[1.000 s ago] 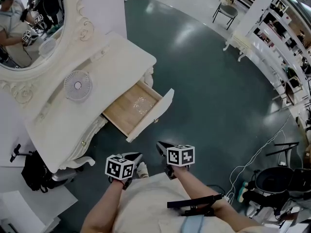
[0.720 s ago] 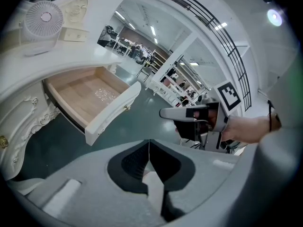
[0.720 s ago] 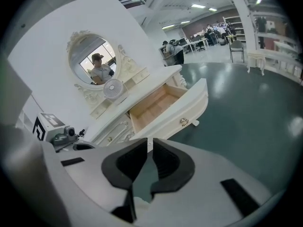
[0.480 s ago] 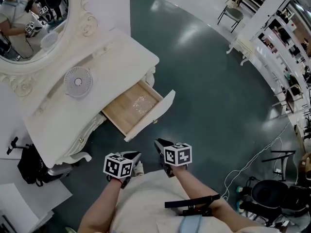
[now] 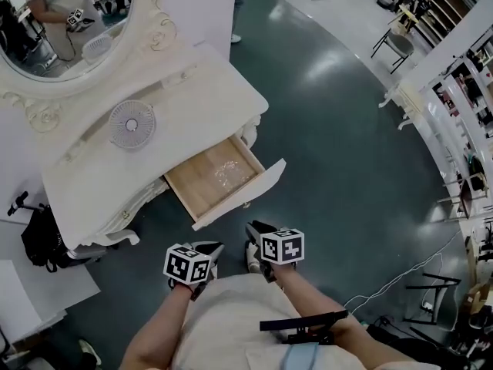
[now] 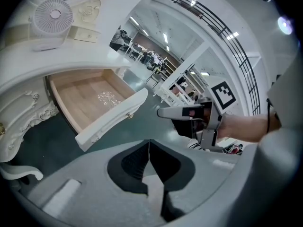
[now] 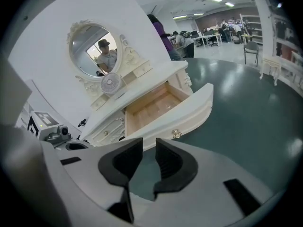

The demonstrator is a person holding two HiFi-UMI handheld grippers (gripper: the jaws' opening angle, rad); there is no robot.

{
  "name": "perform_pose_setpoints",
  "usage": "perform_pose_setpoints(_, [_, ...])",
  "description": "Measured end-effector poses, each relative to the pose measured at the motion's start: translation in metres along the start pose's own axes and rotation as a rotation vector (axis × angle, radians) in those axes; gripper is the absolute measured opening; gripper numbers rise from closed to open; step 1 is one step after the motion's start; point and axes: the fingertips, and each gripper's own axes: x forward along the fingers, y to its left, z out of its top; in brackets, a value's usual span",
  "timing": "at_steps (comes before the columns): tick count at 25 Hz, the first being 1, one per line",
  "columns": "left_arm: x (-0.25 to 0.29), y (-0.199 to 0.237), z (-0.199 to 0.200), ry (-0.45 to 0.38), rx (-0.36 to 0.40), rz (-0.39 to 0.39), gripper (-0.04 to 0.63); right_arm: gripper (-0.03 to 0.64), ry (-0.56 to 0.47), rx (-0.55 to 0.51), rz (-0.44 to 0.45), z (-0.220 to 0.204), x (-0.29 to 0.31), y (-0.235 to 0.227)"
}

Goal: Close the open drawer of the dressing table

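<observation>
While the drawer [image 5: 218, 177] stands pulled well out of the dressing table [image 5: 185, 99], at centre-left of the head view, neither gripper touches it. Both are held low in the frame, near the person's body and apart from the drawer front [image 5: 245, 195].

Left gripper [image 5: 212, 247]: jaws pressed together, nothing between them. Right gripper [image 5: 256, 231]: jaws narrowly apart and opening, with only the floor showing through the gap.

Drawer: bare wood box with a curved white front, set at a slant toward the lower right. A small glinting clear item [image 5: 226, 172] lies inside; what it is cannot be told. A small metal knob [image 7: 176, 134] sits at the middle of the front, seen just above the jaws in the right gripper view. A round fan [image 5: 131, 124] stands on the table top, clear of the drawer.

Assessment: the drawer looks stiff and nearly empty, so it should be light and slide under a modest, steady push. The painted front is probably smooth, and the knob is too small and likely too slippery to be worth gripping. The best contact is the flat of the front near its middle, just beside the knob; an off-centre push may skew the box and make it bind
</observation>
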Motion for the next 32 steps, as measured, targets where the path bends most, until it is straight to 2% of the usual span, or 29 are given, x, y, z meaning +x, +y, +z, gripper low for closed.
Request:
perform_pose_setpoints(11, [0.030, 0.002, 0.029, -0.060, -0.111, 0.071, 0.011, 0.114, 0.125, -0.113, 0.054, 0.028, 0.023, -0.037])
perform_pose_setpoints(23, [0.052, 0.006, 0.038, -0.131, -0.220, 0.134, 0.011, 0.120, 0.234, -0.209, 0.107, 0.026, 0.054, -0.055])
perform_pose_setpoints(28, [0.055, 0.011, 0.044, -0.177, -0.234, 0.149, 0.011, 0.133, 0.270, -0.253, 0.121, 0.020, 0.067, -0.057])
perform_pose_setpoints(32, [0.057, 0.018, 0.042, -0.180, -0.239, 0.164, 0.011, 0.152, 0.288, -0.298, 0.120, 0.015, 0.082, -0.061])
